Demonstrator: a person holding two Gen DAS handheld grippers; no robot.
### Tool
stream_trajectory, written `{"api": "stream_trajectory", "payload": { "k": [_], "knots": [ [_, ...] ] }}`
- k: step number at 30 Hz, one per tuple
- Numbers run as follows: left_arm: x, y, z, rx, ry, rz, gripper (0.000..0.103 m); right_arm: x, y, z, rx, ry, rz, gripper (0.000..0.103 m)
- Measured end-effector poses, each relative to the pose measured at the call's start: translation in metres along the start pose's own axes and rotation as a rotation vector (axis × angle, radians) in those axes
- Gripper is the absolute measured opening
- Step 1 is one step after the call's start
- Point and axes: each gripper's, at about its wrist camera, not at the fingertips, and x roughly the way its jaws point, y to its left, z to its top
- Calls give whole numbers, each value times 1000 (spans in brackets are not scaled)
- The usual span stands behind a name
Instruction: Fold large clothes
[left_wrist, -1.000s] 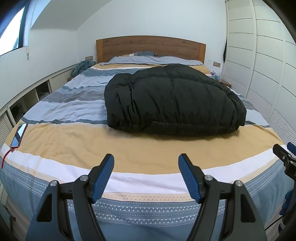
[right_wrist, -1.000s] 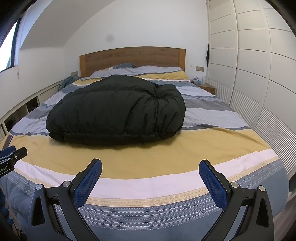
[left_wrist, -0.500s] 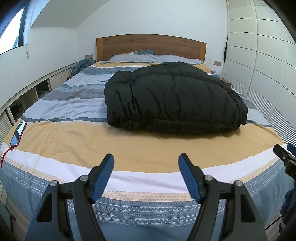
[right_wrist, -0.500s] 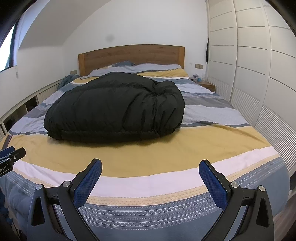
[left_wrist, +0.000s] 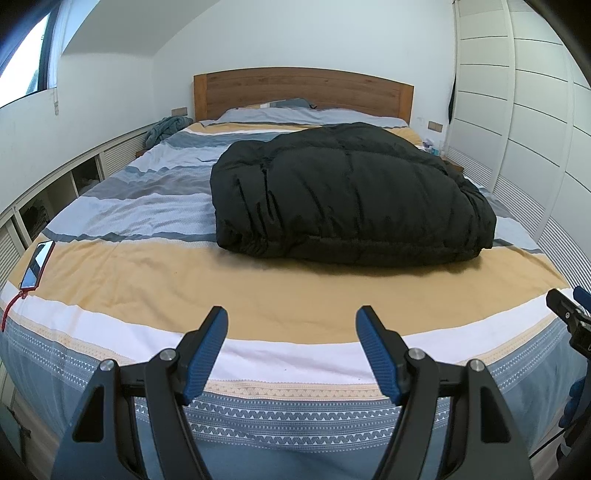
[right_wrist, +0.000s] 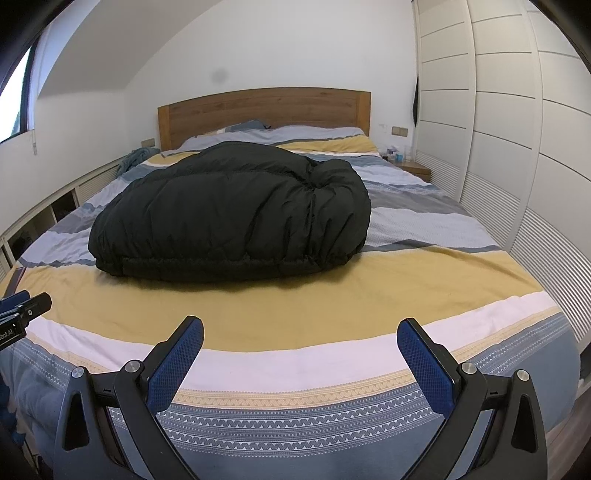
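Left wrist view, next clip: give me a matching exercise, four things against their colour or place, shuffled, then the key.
Things:
1. puffy jacket
2. phone
3. headboard
4. left gripper

Descriptions:
A. wooden, against the far wall
B. lying at the bed's left edge, red strap attached
C. black, bundled on the bed
D. open above the foot of the bed, holding nothing

Pairs: 1-C, 2-B, 3-A, 4-D

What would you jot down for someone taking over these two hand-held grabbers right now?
Left gripper: fingers open, empty, at the foot of the bed.
Right gripper: open, empty, alongside.
Black puffy jacket: bundled in a thick fold mid-bed, neither gripper touching it.
Phone lies at the bed's left edge.
Done: jacket looks folded.
Left: probably only checking or tidying; nothing else to fold in view.
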Motion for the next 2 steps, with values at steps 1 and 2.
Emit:
{"api": "stream_trajectory", "payload": {
  "k": [1,2],
  "knots": [
    [0,0,0,0,0,0,70,0,0,0,1,1,0,103],
    [0,0,0,-1,1,-1,70,0,0,0,2,1,0,103]
  ]
}}
